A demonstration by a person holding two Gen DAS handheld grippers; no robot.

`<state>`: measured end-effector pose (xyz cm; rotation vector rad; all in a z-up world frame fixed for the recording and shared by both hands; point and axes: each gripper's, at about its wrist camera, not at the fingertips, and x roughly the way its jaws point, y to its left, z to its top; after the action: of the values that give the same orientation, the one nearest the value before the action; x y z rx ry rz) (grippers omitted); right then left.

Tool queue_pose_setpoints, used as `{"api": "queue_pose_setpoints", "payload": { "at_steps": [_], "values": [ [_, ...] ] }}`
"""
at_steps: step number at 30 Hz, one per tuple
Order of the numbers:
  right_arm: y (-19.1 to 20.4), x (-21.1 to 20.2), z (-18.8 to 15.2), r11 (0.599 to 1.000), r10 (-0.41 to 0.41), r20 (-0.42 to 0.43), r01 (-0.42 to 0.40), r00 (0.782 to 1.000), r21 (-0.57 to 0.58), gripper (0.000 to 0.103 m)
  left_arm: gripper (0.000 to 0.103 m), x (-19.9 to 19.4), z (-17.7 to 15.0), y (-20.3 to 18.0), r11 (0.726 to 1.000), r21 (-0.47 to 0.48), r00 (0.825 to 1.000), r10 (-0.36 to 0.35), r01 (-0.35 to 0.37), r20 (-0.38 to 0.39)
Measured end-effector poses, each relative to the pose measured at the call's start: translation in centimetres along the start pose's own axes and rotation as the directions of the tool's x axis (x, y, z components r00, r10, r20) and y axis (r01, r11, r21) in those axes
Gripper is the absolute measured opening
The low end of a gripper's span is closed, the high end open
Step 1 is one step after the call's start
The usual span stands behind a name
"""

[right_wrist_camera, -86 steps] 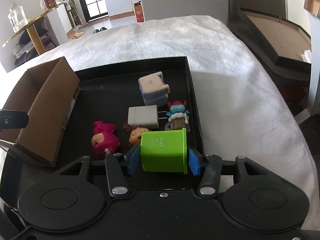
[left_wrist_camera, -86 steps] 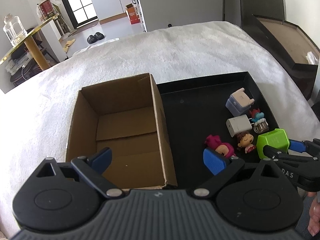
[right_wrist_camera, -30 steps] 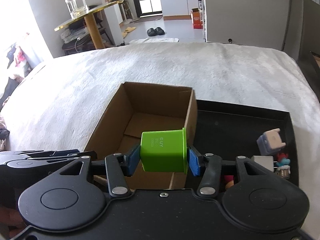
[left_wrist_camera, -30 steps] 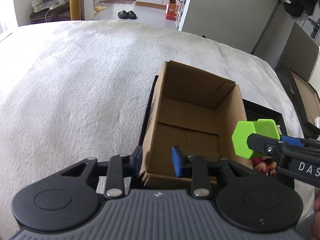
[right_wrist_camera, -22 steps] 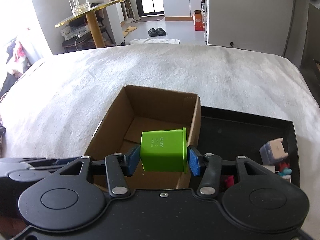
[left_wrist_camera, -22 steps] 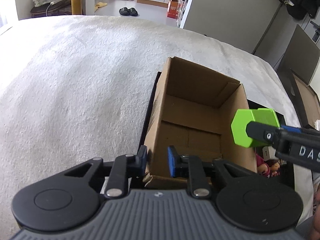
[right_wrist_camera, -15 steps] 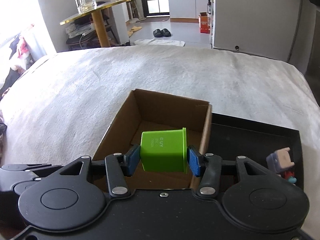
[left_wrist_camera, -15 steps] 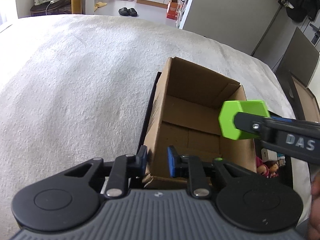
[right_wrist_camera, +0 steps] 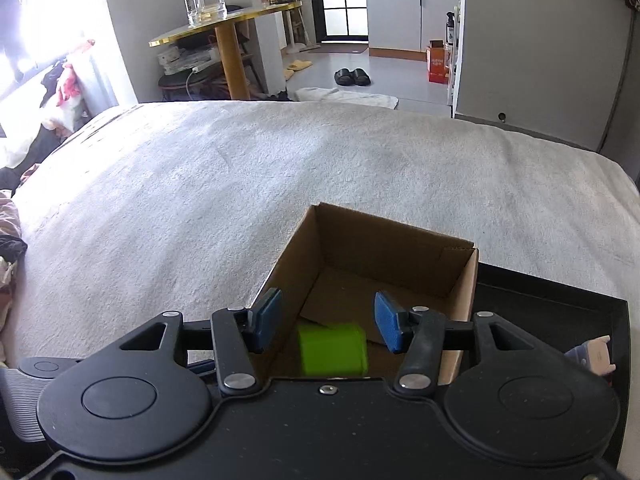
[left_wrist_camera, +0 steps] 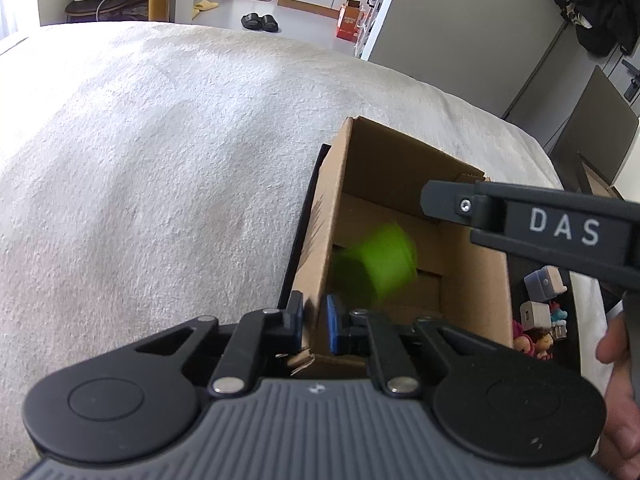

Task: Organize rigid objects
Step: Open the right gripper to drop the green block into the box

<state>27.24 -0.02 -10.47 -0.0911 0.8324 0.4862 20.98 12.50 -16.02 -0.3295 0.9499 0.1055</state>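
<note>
An open cardboard box (left_wrist_camera: 472,280) stands on a black tray (left_wrist_camera: 300,232) on the white bed cover. My left gripper (left_wrist_camera: 314,320) is shut on the box's near left wall, one blue pad on each side of the cardboard. The green cup (left_wrist_camera: 380,260) is a blur inside the box, free of any grip. My right gripper (right_wrist_camera: 327,316) hovers over the box (right_wrist_camera: 384,240); its jaws are opening with nothing between the pads. The green cup (right_wrist_camera: 332,348) is below them, on its side. One right finger (left_wrist_camera: 520,220) crosses the left wrist view above the box.
On the tray (right_wrist_camera: 552,312) to the right of the box lie a purple-and-cream block (left_wrist_camera: 546,284), a white charger (left_wrist_camera: 536,314) and small figurines (left_wrist_camera: 532,344). A person's hand (left_wrist_camera: 616,360) shows at the right edge. The bed cover (right_wrist_camera: 200,200) stretches left and beyond.
The right gripper moved left over the box, let go of the green cup, and the cup dropped inside. The left gripper's pads closed onto the box wall.
</note>
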Motion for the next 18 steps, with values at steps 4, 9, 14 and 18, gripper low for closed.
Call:
{"api": "queue_pose_setpoints", "payload": {
  "at_steps": [4,9,14,18],
  "values": [
    [-0.5,-0.2,-0.4,1.0,-0.003,-0.014,0.003,1.0,0.023,0.052,0.011,0.0,0.0,0.0,1.0,-0.004,1.0,-0.002,0.002,-0.003],
    [-1.1,-0.8,-1.3,0.999,-0.007,-0.024,0.008,1.0,0.036,0.054,0.011,0.0,0.0,-0.2,1.0,0.004,1.0,0.001,-0.001,-0.002],
    [-1.8,-2.0,-2.0,0.999,-0.018,-0.012,0.019,1.0,0.045,0.063,0.011,-0.3,0.1,-0.4,1.0,0.013,1.0,0.011,-0.011,0.001],
    [-2.8,-2.9,-2.8,0.998,-0.021,-0.009,0.021,1.0,0.061,0.072,0.012,-0.7,0.1,-1.1,0.999,0.035,1.0,0.027,-0.028,0.006]
  ]
}}
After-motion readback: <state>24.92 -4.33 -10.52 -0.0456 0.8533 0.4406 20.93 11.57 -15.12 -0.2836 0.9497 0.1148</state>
